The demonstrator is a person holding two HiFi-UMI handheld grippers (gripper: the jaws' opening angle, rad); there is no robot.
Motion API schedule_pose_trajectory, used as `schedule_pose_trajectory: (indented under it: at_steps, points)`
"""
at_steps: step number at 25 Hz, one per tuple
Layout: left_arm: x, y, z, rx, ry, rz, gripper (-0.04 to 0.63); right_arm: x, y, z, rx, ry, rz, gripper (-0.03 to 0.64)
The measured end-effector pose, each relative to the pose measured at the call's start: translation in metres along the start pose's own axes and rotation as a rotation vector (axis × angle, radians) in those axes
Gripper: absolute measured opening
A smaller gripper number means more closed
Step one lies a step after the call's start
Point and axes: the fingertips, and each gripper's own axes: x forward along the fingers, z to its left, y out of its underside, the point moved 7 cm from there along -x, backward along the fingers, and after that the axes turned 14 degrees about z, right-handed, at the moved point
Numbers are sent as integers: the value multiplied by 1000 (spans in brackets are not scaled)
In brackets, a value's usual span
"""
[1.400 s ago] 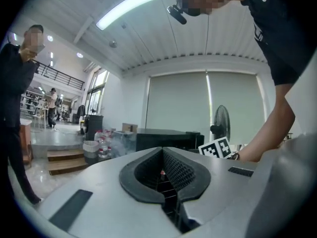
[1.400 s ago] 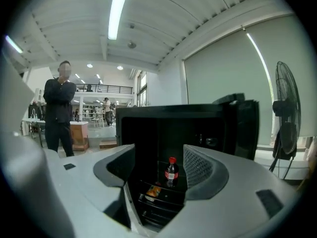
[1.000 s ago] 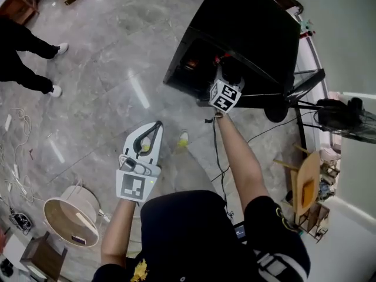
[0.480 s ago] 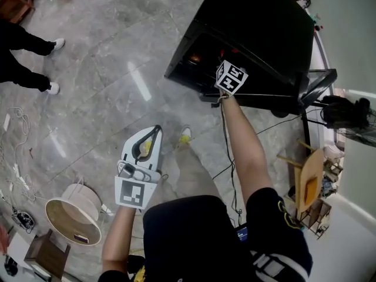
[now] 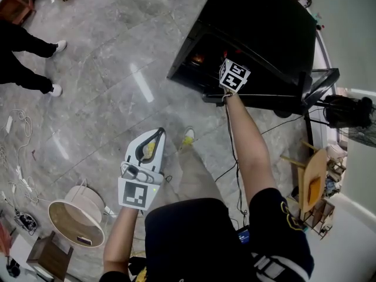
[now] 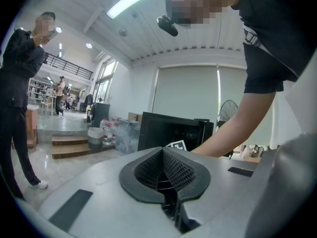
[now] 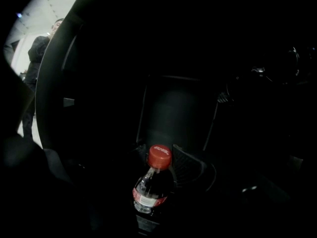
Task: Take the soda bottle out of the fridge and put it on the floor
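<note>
The black fridge [image 5: 258, 28] stands on the floor with its front open. My right gripper [image 7: 159, 175] reaches into its dark inside; in the head view only its marker cube [image 5: 234, 75] shows at the opening. A soda bottle [image 7: 150, 185] with a red cap [image 7: 159, 156], a red label and dark drink sits between the jaws, which are closing on it; the right pad [image 7: 190, 167] lies against its shoulder. My left gripper [image 5: 155, 135] hangs over the grey floor, away from the fridge, shut with nothing in it.
A person in black [image 5: 23, 63] stands at the upper left. A round basket [image 5: 76, 222] and loose cables [image 5: 17, 175] lie at the lower left. A fan [image 5: 346, 113] and a wooden chair [image 5: 308, 187] stand to the right of the fridge.
My right arm has pushed further into the fridge opening. The left gripper has stayed low over the floor, shifting only slightly.
</note>
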Motion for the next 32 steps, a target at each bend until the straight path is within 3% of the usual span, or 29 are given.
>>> schedule_pose_trajectory:
  at_steps: [18,32]
  points:
    - [-12,10,-3,-9,-14,-19,14,-29,7,2,-36,-60,8,137]
    - [-31,7,12,22,28,-45,14,-153,1,34,-101,-215,-124,137]
